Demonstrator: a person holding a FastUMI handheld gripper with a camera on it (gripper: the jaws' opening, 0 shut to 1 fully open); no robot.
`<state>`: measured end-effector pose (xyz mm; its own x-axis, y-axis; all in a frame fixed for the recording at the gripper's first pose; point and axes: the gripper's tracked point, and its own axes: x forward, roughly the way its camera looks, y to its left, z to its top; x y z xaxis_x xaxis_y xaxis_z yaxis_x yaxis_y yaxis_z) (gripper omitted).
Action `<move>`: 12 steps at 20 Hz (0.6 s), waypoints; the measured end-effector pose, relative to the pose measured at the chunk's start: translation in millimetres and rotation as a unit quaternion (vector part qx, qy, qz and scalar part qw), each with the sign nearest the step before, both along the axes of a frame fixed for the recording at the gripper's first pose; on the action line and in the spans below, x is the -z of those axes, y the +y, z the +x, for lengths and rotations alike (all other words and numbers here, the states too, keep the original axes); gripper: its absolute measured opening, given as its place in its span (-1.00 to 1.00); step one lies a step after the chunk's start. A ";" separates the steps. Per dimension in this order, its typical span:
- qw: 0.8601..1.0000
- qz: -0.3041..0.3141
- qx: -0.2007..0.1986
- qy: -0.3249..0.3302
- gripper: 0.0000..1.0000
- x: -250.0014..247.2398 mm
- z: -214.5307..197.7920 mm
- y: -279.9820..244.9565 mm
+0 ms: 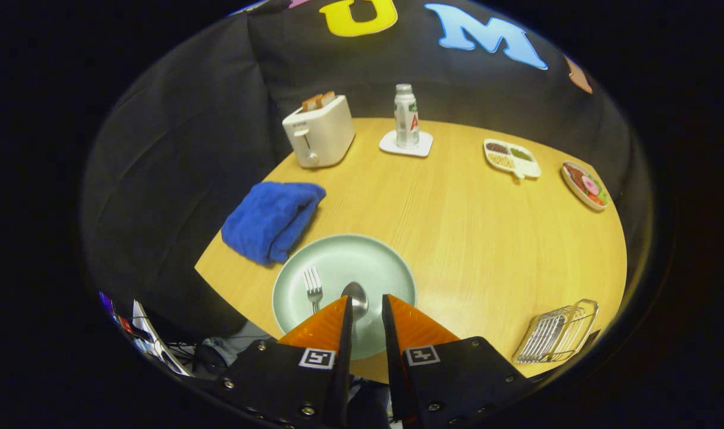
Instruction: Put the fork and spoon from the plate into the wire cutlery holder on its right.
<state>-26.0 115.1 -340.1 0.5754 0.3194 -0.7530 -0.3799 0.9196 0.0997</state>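
A pale green plate (378, 261) lies on the wooden table just ahead of my fingers. A metal fork (313, 287) rests on the plate's left part, tines pointing away, its handle hidden behind my left finger. A metal spoon (356, 298) lies beside it, its bowl showing in the gap between my fingertips and its handle running back between them. My gripper (367, 300) hovers over the plate's near rim, orange fingers a little apart, so it is open around the spoon's handle. The wire cutlery holder (557, 332) lies to the right of the plate, near the table's edge.
A folded blue towel (272, 219) touches the plate's far left rim. Further back stand a white toaster (319, 131) with bread, a bottle (406, 116) on a white coaster, a divided snack tray (512, 157) and a small food plate (585, 185) at the right edge.
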 end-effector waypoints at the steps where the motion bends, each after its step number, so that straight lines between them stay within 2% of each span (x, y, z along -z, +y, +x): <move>1: 1.000 -0.004 -0.007 0.014 -0.43 11.5 -5.9 1.9; 7: 0.996 -0.051 -0.036 0.060 -0.43 53.6 -22.4 5.0; 9: 0.995 -0.052 -0.038 0.072 -0.78 57.8 -22.4 8.3; 12: 0.995 -0.057 -0.038 0.079 -0.72 63.6 -23.9 8.3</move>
<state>-49.8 123.3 -403.7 0.4246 0.2641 -0.8660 -0.4365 0.8977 0.0598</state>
